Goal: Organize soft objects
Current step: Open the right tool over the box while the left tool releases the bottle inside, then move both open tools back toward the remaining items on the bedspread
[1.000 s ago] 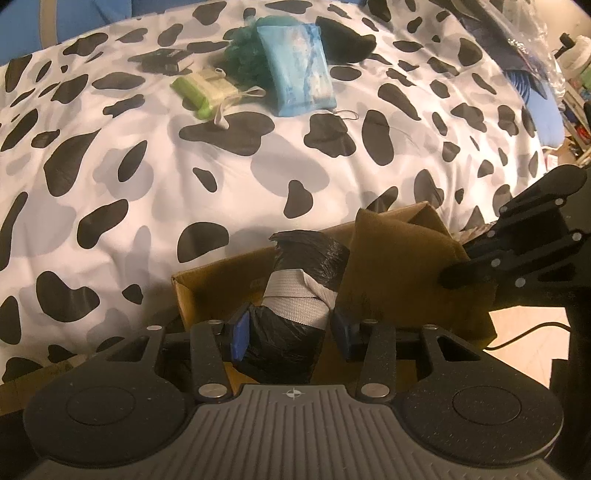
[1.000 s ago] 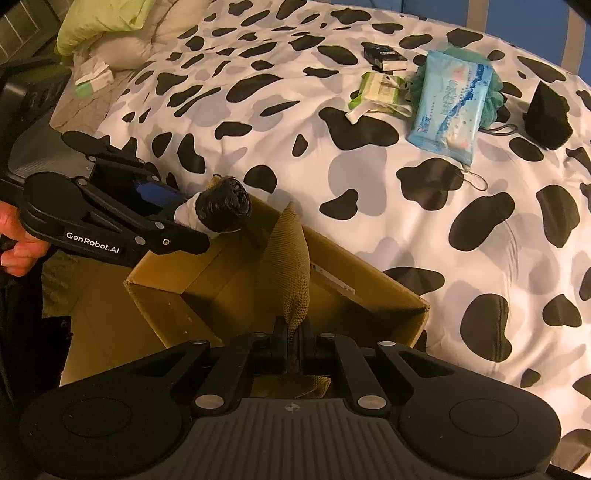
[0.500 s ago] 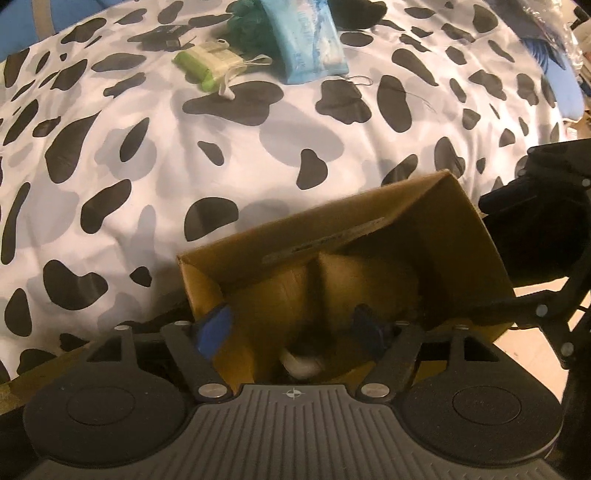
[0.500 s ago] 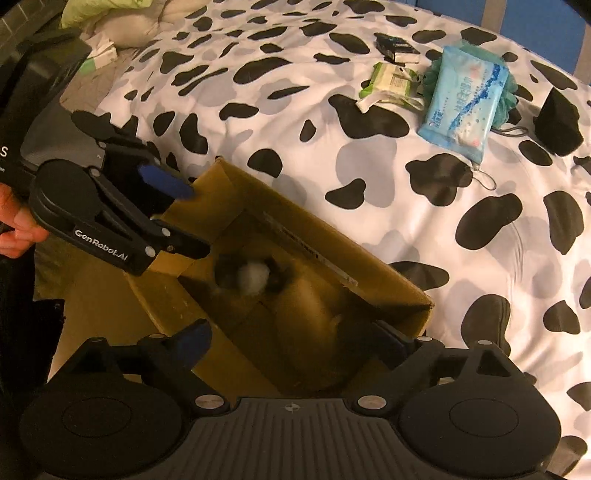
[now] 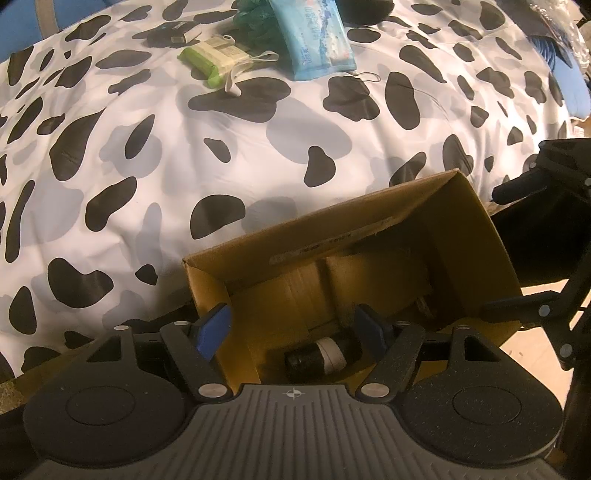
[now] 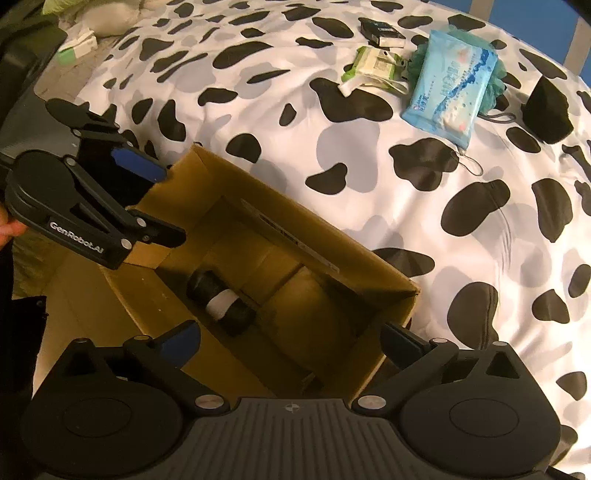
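An open cardboard box [image 5: 373, 221] [image 6: 317, 258] stands against the edge of the cow-print bed. On its floor lie a black roll with a white band [image 5: 317, 356] [image 6: 221, 302] and, beside it, a brown cushion [image 6: 314, 306] [image 5: 369, 284]. My left gripper [image 5: 291, 328] [image 6: 168, 203] hangs open over the box's left end, above the roll and apart from it. Over the cushion end, my right gripper [image 6: 291, 341] [image 5: 509, 247] has its jaws opening wide, with nothing between the pads.
On the far part of the bedspread [image 5: 147, 147] lie a blue wipes pack [image 6: 450, 81] [image 5: 314, 37], a green-and-white pack [image 6: 373, 64] [image 5: 214, 59], a teal mesh sponge [image 6: 496, 81], a small black box [image 6: 380, 31] and a black pouch [image 6: 546, 110].
The left gripper let go of the black roll and the right let go of the brown cushion. Both dropped into the box, and both pairs of jaws spread apart.
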`<state>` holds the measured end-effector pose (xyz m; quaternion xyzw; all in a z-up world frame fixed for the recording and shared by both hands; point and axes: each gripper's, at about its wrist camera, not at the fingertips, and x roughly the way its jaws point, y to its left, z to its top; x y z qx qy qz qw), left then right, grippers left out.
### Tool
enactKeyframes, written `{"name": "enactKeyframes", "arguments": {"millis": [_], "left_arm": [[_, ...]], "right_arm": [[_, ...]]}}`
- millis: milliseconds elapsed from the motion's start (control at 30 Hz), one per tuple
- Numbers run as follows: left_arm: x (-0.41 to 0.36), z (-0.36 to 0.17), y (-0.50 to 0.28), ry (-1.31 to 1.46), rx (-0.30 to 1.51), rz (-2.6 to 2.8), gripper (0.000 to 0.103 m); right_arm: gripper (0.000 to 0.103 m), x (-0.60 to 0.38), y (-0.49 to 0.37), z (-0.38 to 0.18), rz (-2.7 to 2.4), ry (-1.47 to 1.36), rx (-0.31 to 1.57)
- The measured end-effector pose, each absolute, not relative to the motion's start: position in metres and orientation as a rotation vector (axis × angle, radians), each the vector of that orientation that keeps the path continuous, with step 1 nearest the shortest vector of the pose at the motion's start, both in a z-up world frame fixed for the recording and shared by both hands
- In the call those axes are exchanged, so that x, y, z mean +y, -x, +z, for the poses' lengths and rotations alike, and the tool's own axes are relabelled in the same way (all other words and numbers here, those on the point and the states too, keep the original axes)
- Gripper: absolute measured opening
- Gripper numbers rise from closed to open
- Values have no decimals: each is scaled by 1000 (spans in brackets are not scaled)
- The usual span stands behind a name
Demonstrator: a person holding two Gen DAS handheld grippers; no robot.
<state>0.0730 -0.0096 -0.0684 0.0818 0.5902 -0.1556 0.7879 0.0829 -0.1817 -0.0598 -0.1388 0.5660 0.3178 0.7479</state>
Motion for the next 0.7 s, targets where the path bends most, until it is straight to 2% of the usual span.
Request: {"name": "enactKeyframes", "arguments": {"millis": [700], "left_arm": [[-8,-63,-76,-162,1237,-304,73]], "right_arm": [[103,-193,-96,-60,523,301,1203]]}}
